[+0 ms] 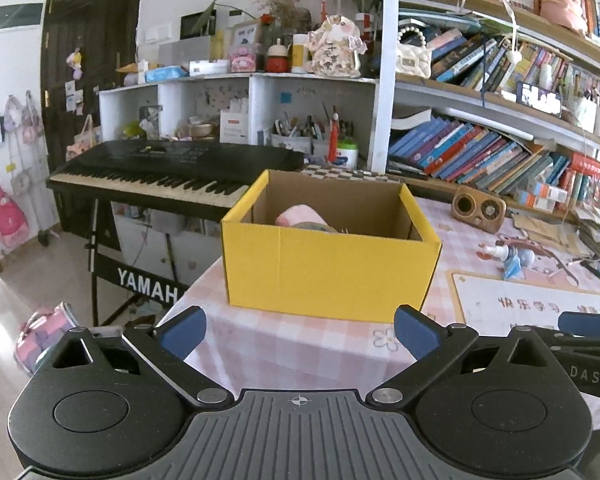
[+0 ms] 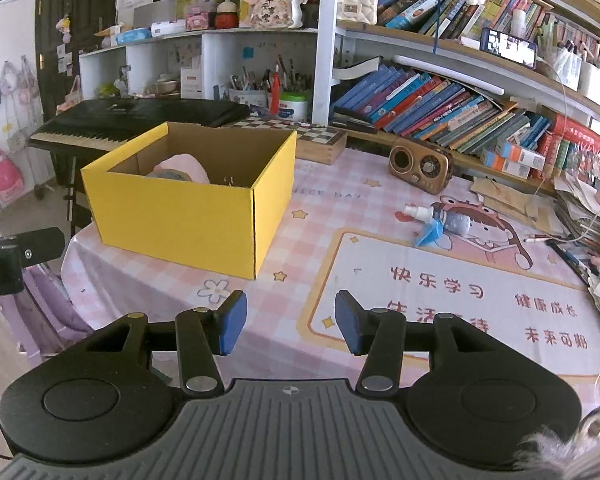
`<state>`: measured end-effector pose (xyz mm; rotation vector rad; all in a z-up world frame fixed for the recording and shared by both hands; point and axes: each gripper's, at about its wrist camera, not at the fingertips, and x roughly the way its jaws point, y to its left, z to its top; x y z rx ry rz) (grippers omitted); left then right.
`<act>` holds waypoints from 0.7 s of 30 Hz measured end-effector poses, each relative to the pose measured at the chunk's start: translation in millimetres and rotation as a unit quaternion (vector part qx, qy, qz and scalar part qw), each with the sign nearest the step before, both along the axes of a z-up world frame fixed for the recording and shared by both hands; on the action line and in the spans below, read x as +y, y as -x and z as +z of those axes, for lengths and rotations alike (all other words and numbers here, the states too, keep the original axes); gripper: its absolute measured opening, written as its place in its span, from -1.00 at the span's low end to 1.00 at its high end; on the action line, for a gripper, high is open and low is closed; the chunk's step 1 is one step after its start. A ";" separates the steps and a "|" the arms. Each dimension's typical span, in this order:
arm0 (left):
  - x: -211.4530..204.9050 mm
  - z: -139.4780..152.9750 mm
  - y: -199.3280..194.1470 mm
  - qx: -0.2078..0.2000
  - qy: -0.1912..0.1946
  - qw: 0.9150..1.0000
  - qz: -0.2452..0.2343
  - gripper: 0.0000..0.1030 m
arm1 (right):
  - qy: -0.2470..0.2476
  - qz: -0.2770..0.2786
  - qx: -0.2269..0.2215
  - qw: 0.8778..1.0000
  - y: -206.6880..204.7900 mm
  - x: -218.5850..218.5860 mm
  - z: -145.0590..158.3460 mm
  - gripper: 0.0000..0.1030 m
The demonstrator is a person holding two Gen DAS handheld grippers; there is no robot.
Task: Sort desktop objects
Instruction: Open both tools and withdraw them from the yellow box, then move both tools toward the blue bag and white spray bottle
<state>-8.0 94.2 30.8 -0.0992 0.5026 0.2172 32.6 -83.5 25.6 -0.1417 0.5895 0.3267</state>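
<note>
A yellow cardboard box (image 1: pixel 328 268) stands open on the pink checked tablecloth; it also shows in the right wrist view (image 2: pixel 180 220). A pink soft object (image 1: pixel 300 216) lies inside it (image 2: pixel 184 166). My left gripper (image 1: pixel 298 334) is open and empty, just in front of the box. My right gripper (image 2: pixel 288 322) is open and empty above the tablecloth, right of the box. A small spray bottle (image 2: pixel 440 216) with a blue piece beside it lies on the cloth to the right (image 1: pixel 508 254).
A brown retro radio (image 2: pixel 420 166) stands behind the bottle. A chessboard box (image 2: pixel 312 136) lies behind the yellow box. Bookshelves (image 2: pixel 460 108) line the back. A black keyboard (image 1: pixel 160 176) stands left of the table. Paper stacks (image 2: pixel 580 216) crowd the right edge.
</note>
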 end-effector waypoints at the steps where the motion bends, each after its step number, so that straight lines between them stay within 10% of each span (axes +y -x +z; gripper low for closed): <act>1: 0.1 -0.4 1.2 0.001 0.000 1.000 -0.001 0.97 | -0.001 0.000 0.002 1.000 1.8 0.1 -0.7 -0.10; 21: -10.3 -8.0 4.1 0.021 -0.002 0.999 -0.043 0.97 | -0.004 -0.022 0.041 0.999 17.3 -6.0 -13.4 -0.03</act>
